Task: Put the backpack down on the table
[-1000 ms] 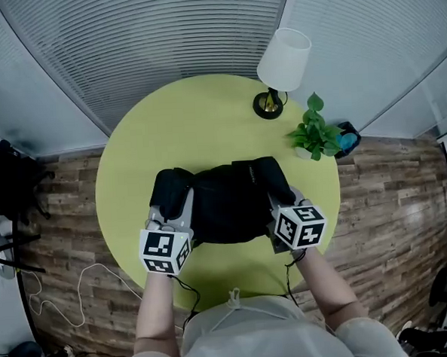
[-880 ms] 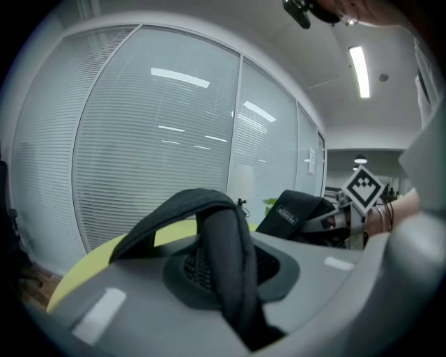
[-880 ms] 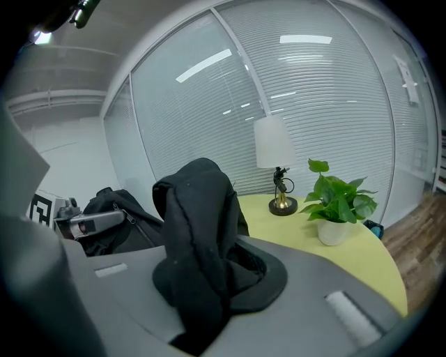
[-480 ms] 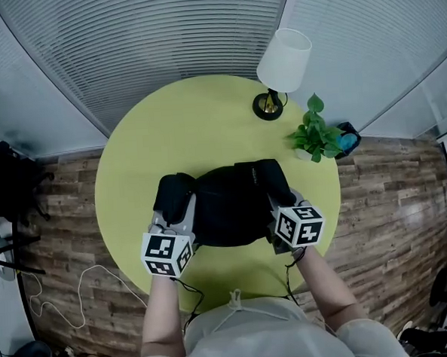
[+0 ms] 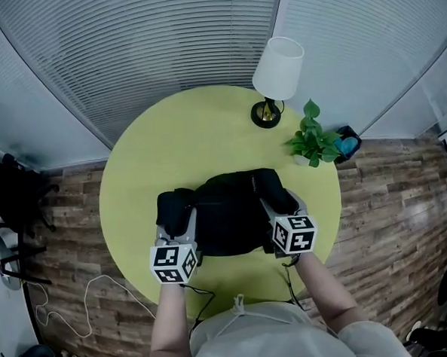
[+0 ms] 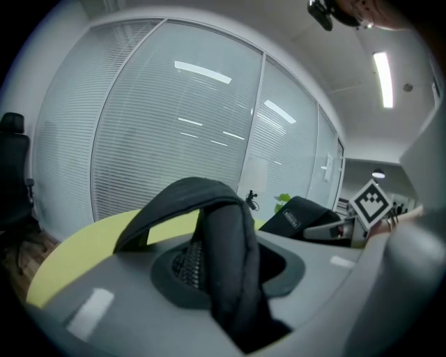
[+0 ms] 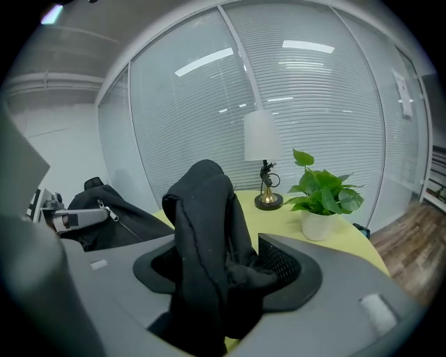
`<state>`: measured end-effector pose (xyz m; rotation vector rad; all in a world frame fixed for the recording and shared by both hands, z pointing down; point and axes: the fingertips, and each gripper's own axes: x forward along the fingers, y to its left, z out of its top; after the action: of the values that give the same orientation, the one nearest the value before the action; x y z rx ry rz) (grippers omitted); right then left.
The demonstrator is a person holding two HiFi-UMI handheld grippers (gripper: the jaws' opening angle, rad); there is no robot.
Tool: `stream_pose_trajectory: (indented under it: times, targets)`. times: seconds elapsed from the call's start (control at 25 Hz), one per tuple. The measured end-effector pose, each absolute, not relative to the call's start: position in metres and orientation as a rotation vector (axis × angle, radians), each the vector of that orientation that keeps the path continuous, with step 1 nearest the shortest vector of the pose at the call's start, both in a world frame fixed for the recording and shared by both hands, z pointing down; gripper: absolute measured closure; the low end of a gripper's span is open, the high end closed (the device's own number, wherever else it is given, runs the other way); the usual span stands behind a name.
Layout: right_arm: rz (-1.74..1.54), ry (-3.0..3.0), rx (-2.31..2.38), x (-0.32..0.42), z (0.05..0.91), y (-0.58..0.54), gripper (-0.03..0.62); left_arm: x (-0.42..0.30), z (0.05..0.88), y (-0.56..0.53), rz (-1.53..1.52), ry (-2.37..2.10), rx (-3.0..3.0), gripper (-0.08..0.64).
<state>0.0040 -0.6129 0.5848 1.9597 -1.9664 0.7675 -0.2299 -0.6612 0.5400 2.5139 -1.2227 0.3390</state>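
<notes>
I see the black backpack (image 5: 233, 211) lying on the round yellow-green table (image 5: 198, 130), on the half of the table that is nearer to me. It lies between my two tools.

The left gripper (image 5: 176, 228) is at the left end of the bag. Its tongs are narrow and they are opening at this moment. In the left gripper view a black strap (image 6: 226, 258) rises in an arch between them. The strap lies against the ribbed pad (image 6: 182, 261) on one side, and I see a dark gap on the other side, so the pads do not press it.

The right gripper (image 5: 280, 207) is at the right end of the bag. Its tongs are wide and are also opening. In the right gripper view a fold of black fabric (image 7: 205, 244) stands between them, and the ribbed pad (image 7: 282, 261) on the right is clearly apart from it.

At the far side of the table a lamp (image 5: 277, 69) with a white shade stands upright. A small green plant (image 5: 312, 140) in a white pot is just beside it, near the right rim. Both are well apart from the bag.
</notes>
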Motion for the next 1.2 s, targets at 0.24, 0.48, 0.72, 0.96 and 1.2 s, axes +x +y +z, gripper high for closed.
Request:
stream_pose_trajectory:
  times: [0.24, 0.48, 0.72, 0.96, 1.2]
  targets:
    - [0.683, -1.996, 1.992, 0.005, 0.569, -0.606, 0.244, -0.239, 0.555, -0.652, 0.374, -1.254, 2.445, 0.313]
    - [0.671, -2.075, 2.040, 0.003, 0.548, -0.596, 0.222, -0.253, 0.556, -0.643, 0.354, -1.337, 2.397, 0.178]
    - [0.595, -2.136, 2.064, -0.004, 0.524, -0.580, 0.209, -0.270, 0.547, -0.625, 0.323, -1.403, 2.373, 0.122]
    - [0.540, -2.115, 2.123, -0.004, 0.504, -0.558, 0.246, -0.280, 0.521, -0.600, 0.282, -1.432, 2.389, 0.136]
    - [0.538, -2.090, 2.187, -0.004, 0.482, -0.528, 0.498, -0.281, 0.483, -0.571, 0.224, -1.483, 2.441, 0.294]
